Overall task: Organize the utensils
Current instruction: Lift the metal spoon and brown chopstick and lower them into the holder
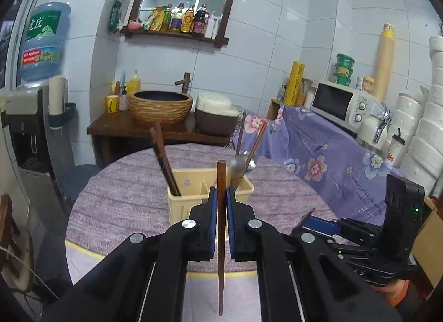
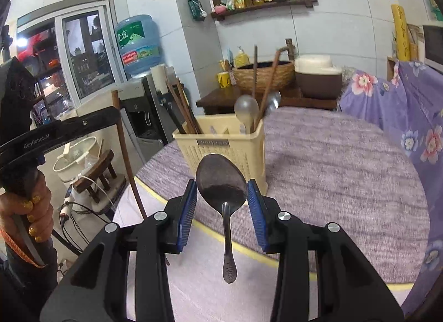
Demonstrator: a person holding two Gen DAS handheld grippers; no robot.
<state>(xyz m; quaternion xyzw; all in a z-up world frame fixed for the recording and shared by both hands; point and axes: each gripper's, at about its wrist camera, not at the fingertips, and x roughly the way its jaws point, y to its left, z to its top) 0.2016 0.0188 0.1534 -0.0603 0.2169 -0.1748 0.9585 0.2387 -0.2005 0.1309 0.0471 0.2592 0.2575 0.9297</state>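
Note:
My left gripper point(image 1: 221, 193) is shut on a brown wooden chopstick point(image 1: 220, 239), held upright in front of the cream utensil holder point(image 1: 188, 205). The holder carries dark chopsticks point(image 1: 163, 158) on its left side and spoons point(image 1: 237, 168) with more chopsticks on its right. My right gripper point(image 2: 222, 189) is shut on the bowl of a metal spoon point(image 2: 221, 183), its handle hanging down, just before the holder point(image 2: 221, 142). The left gripper with its chopstick point(image 2: 126, 153) shows at the left of the right wrist view.
The holder stands on a round table with a purple cloth point(image 1: 124, 197). Behind are a wooden stand with a basin point(image 1: 160, 106) and a rice cooker point(image 1: 216, 114). A flowered cloth point(image 1: 318, 150) with a microwave point(image 1: 340, 106) lies right. A water dispenser point(image 2: 138, 100) stands left.

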